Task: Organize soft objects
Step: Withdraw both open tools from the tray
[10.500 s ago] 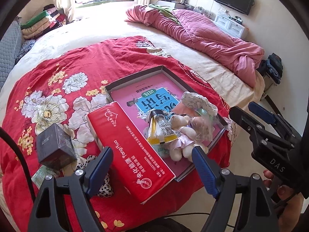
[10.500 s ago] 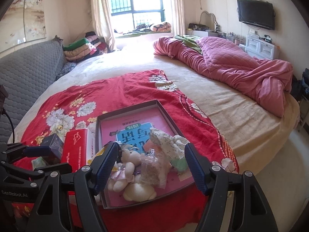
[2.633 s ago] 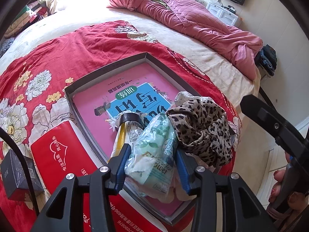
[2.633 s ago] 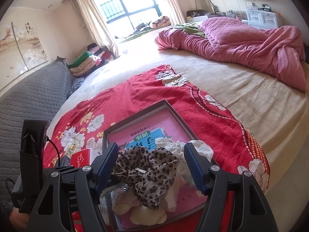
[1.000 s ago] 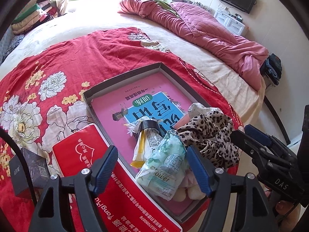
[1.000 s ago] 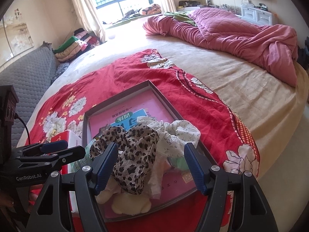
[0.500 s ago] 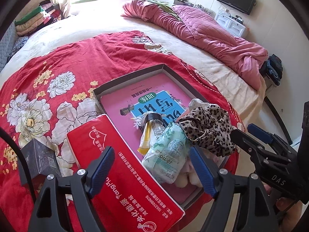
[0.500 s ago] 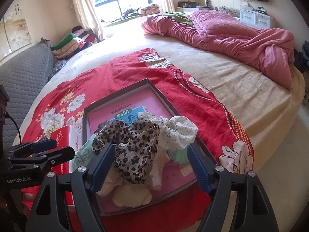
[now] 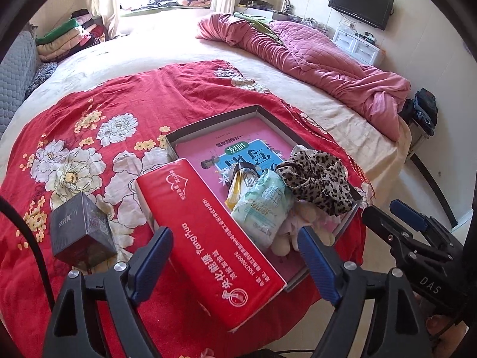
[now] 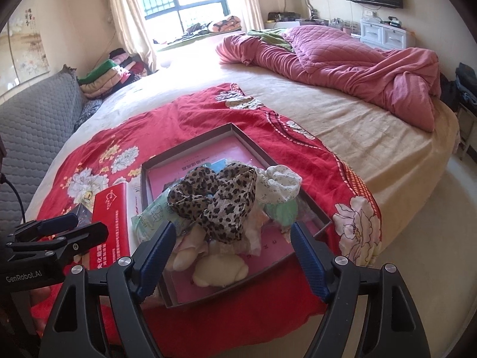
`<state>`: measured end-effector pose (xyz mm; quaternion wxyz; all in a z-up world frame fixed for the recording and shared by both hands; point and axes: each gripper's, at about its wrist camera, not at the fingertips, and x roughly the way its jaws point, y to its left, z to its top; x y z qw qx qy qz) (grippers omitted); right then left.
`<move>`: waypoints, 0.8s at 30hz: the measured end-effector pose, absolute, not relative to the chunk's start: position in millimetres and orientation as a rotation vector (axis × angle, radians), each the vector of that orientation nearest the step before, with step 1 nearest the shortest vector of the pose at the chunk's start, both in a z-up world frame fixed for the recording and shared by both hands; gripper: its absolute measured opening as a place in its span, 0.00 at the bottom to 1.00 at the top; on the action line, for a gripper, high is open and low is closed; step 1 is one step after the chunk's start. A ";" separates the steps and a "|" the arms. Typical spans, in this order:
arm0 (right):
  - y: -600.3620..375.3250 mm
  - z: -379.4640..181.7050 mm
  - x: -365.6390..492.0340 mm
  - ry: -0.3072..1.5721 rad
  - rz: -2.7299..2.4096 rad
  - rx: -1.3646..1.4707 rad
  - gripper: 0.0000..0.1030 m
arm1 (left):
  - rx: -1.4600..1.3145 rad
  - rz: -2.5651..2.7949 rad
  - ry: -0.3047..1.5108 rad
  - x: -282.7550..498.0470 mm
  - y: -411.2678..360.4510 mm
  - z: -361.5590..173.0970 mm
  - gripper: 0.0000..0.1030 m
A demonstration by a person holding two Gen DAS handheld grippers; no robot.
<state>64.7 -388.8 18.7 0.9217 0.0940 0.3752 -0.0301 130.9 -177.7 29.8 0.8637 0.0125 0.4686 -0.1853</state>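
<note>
A shallow dark box on the red flowered cloth holds a pink book and a heap of soft things. On top lies a leopard-print cloth. Beside it are a green-white wipes pack, a white dotted cloth and a cream plush toy. My left gripper hovers over the red tissue pack, short of the box. Its jaws are opening and its pads touch nothing. My right gripper stands open at the box's near edge, holding nothing.
A small black box sits on the cloth left of the tissue pack. A crumpled pink quilt lies at the far right of the bed. A grey headboard runs along the left. Bare floor lies beyond the bed's right edge.
The wipes pack and leopard cloth, earlier between the fingers, now lie free in the box. Both grippers have drawn back from the heap, and the left fingers stand wider apart.
</note>
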 end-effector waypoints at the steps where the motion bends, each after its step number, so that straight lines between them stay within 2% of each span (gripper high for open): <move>1: -386.8 19.4 60.9 0.768 -0.068 0.189 0.78 | 0.027 -0.380 0.981 126.7 -175.6 29.9 0.83; 24: -330.6 25.4 -5.4 0.764 -0.106 0.076 0.78 | 0.017 -0.286 0.948 55.4 -129.1 30.7 0.84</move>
